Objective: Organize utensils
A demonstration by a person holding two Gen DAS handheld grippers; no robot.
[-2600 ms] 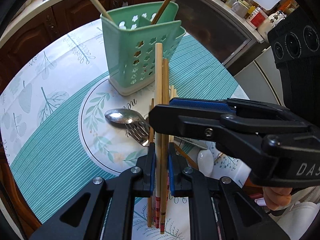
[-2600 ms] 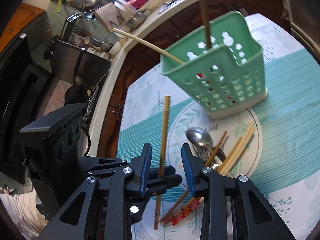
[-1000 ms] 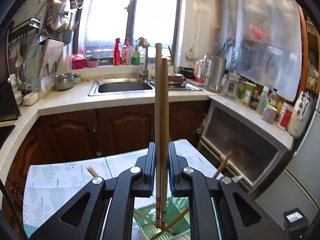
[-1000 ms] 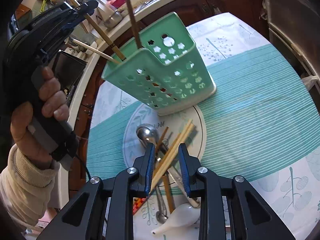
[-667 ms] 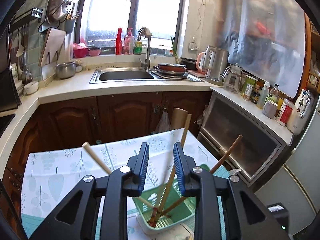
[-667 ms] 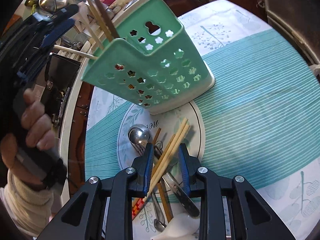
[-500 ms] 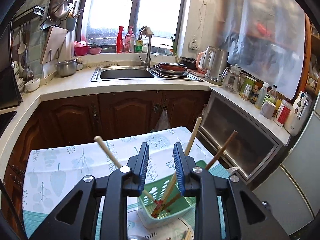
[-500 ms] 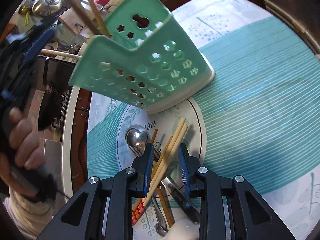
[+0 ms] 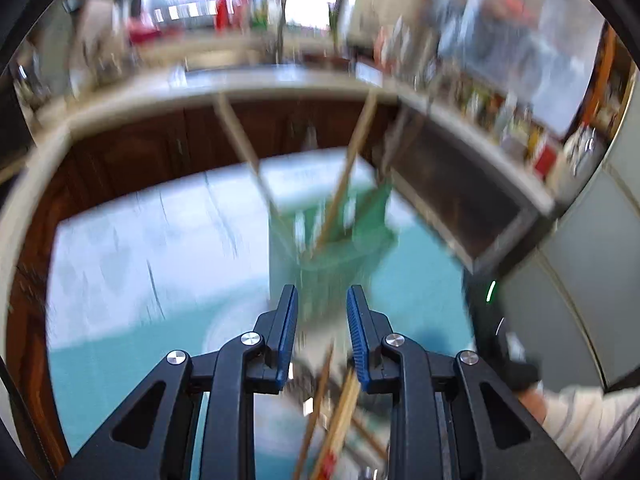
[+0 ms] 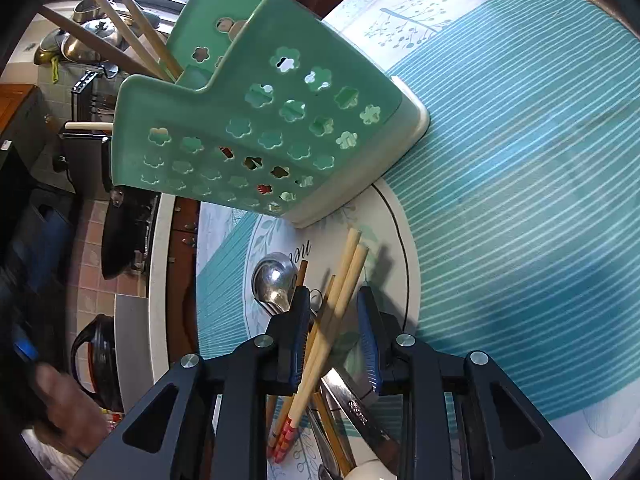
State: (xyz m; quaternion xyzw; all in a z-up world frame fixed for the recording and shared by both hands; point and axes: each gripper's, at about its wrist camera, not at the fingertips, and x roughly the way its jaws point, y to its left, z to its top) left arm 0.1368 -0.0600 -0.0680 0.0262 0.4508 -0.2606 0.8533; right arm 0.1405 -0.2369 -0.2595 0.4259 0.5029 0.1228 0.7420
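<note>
A green perforated caddy [image 10: 260,128] stands at the plate's far edge, with several chopsticks [image 10: 132,32] leaning out of it. My right gripper [image 10: 334,320] is open low over the white plate [image 10: 412,280]. A pair of light chopsticks [image 10: 344,300] lies between its jaws, close to the left pad, not pressed. Under them lie a steel spoon [image 10: 274,280] and a knife [image 10: 352,404]. The left wrist view is blurred. There my left gripper [image 9: 322,328] is open and holds nothing, pointing down at the caddy [image 9: 336,240] and at loose chopsticks [image 9: 340,412].
The table wears a teal striped cloth [image 10: 520,200]. A white ceramic spoon [image 10: 368,472] lies at the plate's near edge. A person's sleeve [image 9: 580,412] is at the right of the left wrist view. Dark cabinets [image 9: 140,152] and a counter run behind the table.
My left gripper let its two chopsticks go into the caddy, opened, and tipped down toward the table. My right gripper sank to the plate, its jaws now on either side of the light pair.
</note>
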